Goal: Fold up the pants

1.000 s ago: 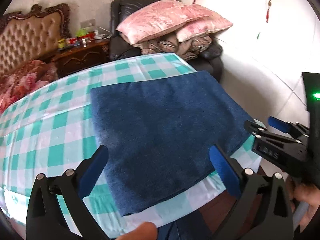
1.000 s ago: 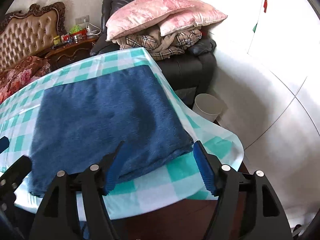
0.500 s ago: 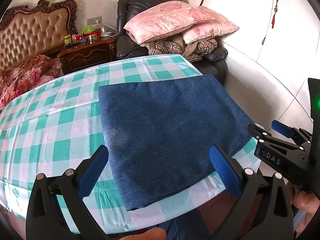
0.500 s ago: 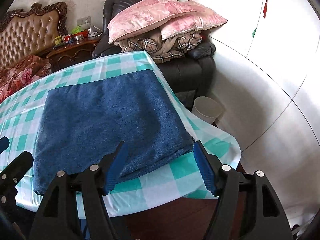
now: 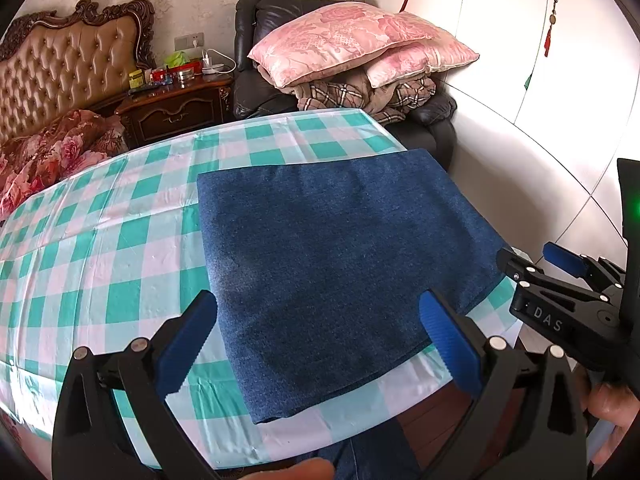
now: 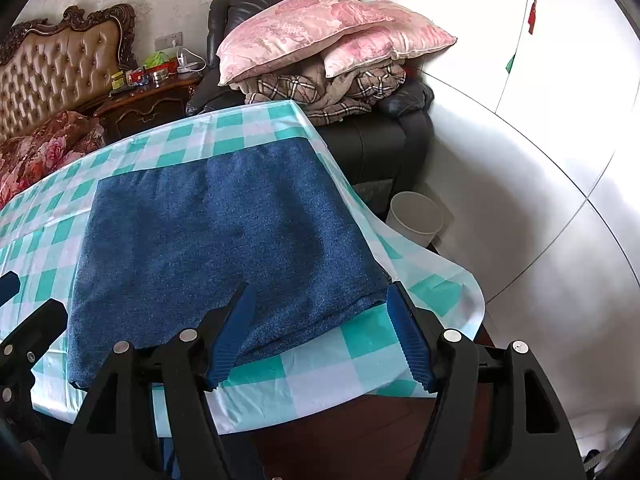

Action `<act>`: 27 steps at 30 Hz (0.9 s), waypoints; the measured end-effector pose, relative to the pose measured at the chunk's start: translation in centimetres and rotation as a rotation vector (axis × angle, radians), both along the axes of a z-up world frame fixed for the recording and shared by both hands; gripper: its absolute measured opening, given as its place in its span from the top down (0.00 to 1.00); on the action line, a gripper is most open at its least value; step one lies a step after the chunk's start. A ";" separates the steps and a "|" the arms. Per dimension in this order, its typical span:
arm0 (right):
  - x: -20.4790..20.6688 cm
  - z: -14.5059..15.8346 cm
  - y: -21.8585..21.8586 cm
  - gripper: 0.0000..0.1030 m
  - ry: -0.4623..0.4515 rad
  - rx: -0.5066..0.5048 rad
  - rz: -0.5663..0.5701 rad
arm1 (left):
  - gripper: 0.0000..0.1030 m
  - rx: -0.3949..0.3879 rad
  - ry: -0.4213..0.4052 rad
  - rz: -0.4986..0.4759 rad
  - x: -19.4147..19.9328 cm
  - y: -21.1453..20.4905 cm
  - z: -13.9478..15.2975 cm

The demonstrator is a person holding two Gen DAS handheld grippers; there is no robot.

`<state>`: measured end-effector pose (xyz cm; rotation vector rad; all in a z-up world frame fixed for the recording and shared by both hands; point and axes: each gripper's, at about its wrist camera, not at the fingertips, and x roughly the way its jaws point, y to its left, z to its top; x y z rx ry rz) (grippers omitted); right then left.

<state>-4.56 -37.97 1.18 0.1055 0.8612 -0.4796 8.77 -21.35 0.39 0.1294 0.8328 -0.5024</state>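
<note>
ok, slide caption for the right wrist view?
Open right gripper above folded blue pants on a checked tablecloth.

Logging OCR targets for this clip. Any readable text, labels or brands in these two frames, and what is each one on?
"DAS": white letters on the black body of the right tool, seen in the left wrist view.
Packages on the nightstand: labels too small and blurred to read.
Folded pants, checked tablecloth, pink pillows: no text visible.
Right wrist view: no readable text.
</note>
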 end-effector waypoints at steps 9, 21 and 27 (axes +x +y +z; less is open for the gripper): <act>0.0 -0.2 0.0 0.35 0.000 0.003 0.002 | 0.02 0.000 0.001 0.001 0.1 0.0 0.0; 0.0 -0.4 0.0 0.35 0.002 0.007 0.004 | 0.02 -0.026 0.007 -0.002 0.0 -0.3 0.0; -0.1 -0.7 0.0 0.36 0.009 0.007 0.005 | 0.02 -0.049 0.029 -0.006 0.3 -0.7 -0.5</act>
